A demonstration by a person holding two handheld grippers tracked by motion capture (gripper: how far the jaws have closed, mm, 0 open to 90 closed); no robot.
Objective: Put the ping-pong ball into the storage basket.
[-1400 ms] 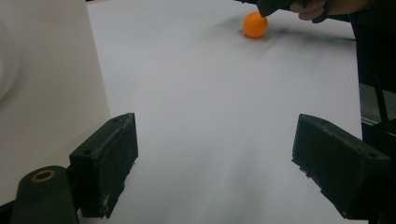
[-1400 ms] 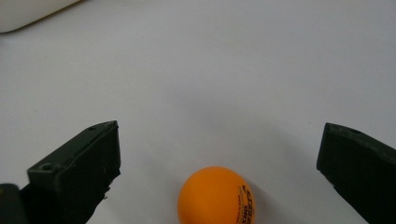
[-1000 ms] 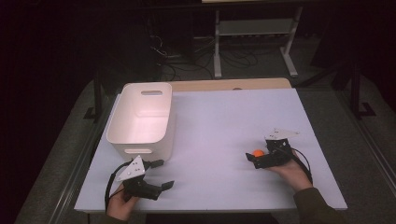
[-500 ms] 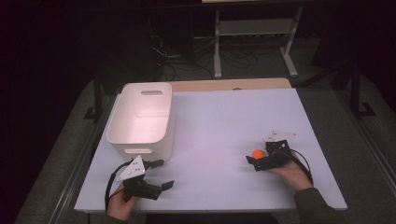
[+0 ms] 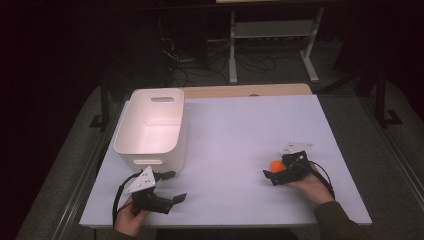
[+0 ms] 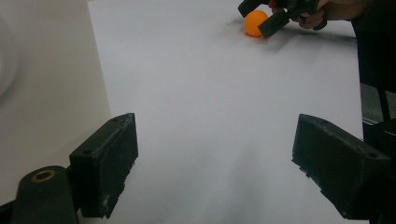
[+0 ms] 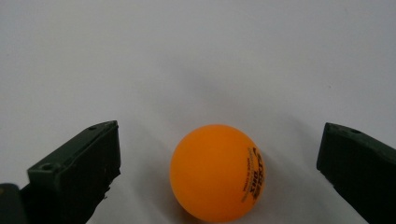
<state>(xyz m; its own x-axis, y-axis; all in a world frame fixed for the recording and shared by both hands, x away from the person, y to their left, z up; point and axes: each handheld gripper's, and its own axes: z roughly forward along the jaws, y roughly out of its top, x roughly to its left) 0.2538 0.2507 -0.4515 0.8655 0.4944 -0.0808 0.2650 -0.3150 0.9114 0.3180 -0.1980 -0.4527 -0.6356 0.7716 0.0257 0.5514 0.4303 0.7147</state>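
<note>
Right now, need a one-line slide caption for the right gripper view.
Open right gripper straddles an orange ball resting on the white table, jaws wide on either side, not touching it.

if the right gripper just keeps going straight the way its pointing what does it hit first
The orange ping-pong ball. It sits on the white table between the open jaws of the right gripper, touching neither. Beyond it, the right gripper view shows bare tabletop.

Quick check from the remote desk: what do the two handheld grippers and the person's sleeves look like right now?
Both are black two-jaw tools. The left gripper carries a grey three-cornered plate and a black cable looping behind it. Its blocky jaw pads look scuffed, with a brass-coloured ring near one. The right gripper has a similar plate and cable. A dark sleeve covers the right forearm.
</note>
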